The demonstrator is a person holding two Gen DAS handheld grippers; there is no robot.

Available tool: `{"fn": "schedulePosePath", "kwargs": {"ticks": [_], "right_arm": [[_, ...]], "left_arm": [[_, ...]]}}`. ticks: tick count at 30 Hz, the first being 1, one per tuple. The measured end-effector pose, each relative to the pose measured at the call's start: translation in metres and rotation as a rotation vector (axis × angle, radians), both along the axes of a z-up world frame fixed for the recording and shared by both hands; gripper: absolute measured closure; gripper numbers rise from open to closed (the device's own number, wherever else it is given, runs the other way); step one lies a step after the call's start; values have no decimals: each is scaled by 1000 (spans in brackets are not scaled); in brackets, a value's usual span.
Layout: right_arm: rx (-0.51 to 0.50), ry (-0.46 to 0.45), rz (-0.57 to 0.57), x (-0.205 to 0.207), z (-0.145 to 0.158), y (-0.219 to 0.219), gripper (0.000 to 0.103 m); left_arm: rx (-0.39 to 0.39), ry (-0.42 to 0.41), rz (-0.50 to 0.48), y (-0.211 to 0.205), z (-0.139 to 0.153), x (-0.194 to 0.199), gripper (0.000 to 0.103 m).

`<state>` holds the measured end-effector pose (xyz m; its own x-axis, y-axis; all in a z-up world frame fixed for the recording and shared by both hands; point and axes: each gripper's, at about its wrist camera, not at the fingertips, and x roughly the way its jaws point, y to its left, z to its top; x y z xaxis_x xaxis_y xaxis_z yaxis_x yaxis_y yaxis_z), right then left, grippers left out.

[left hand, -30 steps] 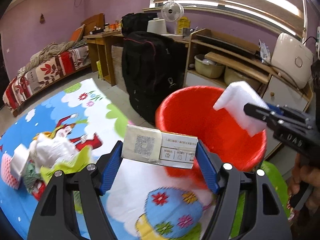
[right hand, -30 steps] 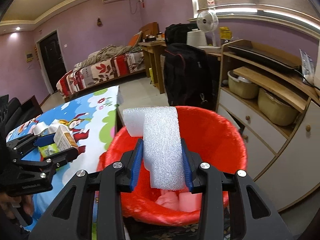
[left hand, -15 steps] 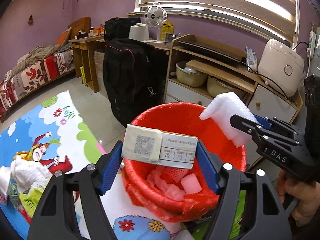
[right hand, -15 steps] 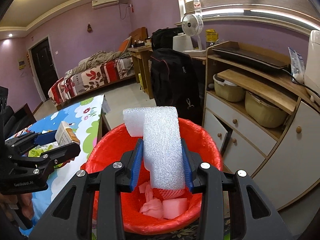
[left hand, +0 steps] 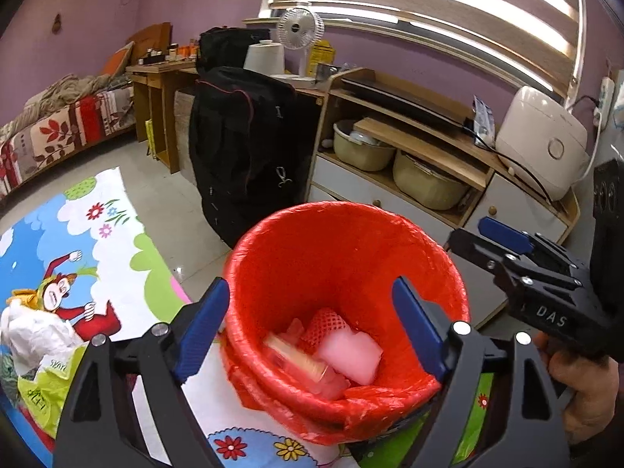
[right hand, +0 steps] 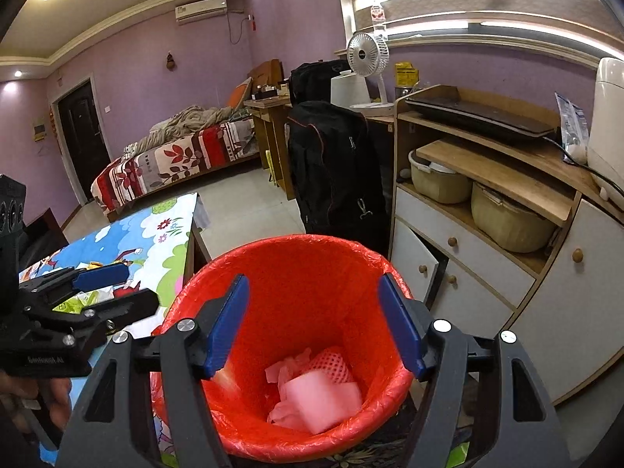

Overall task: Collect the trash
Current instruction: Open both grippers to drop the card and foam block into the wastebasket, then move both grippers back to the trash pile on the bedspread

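Having dropped trash, jaws now empty.

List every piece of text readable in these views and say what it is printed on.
"DAS": white letters on the black right hand-held gripper body.
White print on the black left hand-held gripper body: too blurred to read.
Dark print on the yellow-green plastic bag: too blurred.
White desk fan hub logo: too small.

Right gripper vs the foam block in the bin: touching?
Apart. In the right wrist view the right gripper has its jaws spread wide with nothing between them; the foam block lies below, at the bottom of the red bin.
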<state>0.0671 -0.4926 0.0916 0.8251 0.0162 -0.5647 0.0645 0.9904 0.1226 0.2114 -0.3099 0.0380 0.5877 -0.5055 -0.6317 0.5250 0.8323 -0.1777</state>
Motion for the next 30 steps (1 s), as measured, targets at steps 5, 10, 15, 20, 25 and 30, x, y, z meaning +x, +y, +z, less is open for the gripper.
{"fn": "schedulePosePath", "kwargs": {"ticks": [5,10,15,20,25,30], "right_arm": [[-1,-6,4,-1,2,4,34],[-1,-18,29,2,6,18,31],[-1,-37,56,3,13,34,27],[-1,-54,90,6,21,52,26],[6,-73,135,9,29,76,23],[4,-82,195,13,35,103,22]], "left_arm": [[-15,-10,51,20,6,-1,21],[-25,-32,95,39,14,-3,21],[-33,-65,146,63,25,-6,21],[-52,-89,210,93,36,-8,21],[-70,-103,273,125,44,-9,20],[-83,-122,342,160,53,-9,20]]}}
